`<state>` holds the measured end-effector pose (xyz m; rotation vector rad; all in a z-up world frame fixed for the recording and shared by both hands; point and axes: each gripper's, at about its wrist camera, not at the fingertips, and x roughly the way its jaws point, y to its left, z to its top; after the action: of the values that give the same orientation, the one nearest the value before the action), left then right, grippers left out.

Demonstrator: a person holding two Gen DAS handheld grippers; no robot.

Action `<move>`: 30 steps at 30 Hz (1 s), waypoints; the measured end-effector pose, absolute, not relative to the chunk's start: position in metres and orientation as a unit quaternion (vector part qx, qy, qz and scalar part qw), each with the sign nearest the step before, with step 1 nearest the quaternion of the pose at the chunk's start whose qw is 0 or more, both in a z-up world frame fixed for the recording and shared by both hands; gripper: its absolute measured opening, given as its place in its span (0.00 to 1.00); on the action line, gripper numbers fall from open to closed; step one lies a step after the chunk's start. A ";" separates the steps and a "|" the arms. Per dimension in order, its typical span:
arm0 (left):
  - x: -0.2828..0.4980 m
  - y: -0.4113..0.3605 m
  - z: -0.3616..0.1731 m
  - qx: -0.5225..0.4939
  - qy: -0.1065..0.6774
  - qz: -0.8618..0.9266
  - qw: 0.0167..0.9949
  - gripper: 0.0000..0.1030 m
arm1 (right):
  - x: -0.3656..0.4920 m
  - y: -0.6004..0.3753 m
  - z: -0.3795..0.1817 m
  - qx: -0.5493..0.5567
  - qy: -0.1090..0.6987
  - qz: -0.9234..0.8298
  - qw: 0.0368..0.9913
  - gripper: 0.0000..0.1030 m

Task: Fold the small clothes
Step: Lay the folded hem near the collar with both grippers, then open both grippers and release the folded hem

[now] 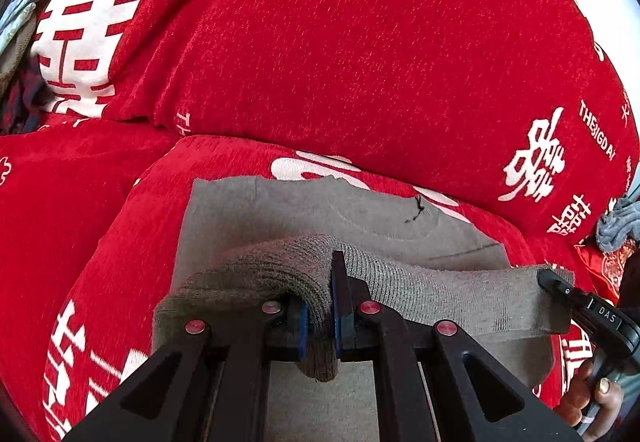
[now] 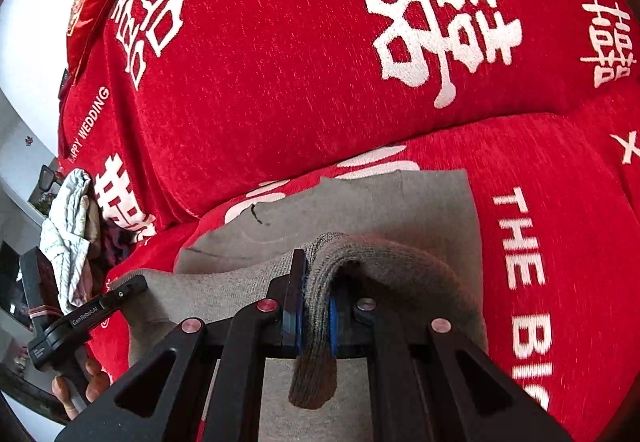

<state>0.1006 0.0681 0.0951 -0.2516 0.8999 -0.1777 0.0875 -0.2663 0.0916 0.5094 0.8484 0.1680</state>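
Observation:
A grey-brown knit garment [image 1: 280,210] lies flat on the red sofa seat [image 1: 80,226]. Its ribbed edge is lifted and doubled back over the flat part. My left gripper [image 1: 322,306] is shut on a bunched fold of that ribbed edge. At the right of the left wrist view, the right gripper [image 1: 551,279] pinches the same edge further along, with a hand [image 1: 596,394] on its handle. In the right wrist view, my right gripper [image 2: 316,300] is shut on the ribbed fold of the garment [image 2: 400,202]. The left gripper [image 2: 134,284] holds the edge at the left.
The red sofa back cushion [image 1: 320,62] with white characters rises right behind the garment. A pile of other clothes [image 2: 72,226] sits at the sofa's left end, and a grey cloth [image 1: 616,226] lies at the right end.

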 end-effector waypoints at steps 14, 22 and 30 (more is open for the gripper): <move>0.158 0.054 0.062 -0.107 0.473 -0.078 0.871 0.09 | 0.140 -0.273 0.058 0.240 0.438 0.053 0.865 0.09; 0.169 0.066 0.029 -0.142 0.503 -0.085 0.848 0.10 | 0.154 -0.280 0.029 0.252 0.461 0.045 0.850 0.11; 0.169 0.079 0.019 -0.225 0.507 -0.127 0.822 0.79 | 0.159 -0.281 0.020 0.264 0.479 0.050 0.836 0.23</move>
<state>0.1689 0.0790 0.0187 -0.4792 1.0778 -0.2700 0.1589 -0.2806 0.0197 0.5586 1.0135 0.1057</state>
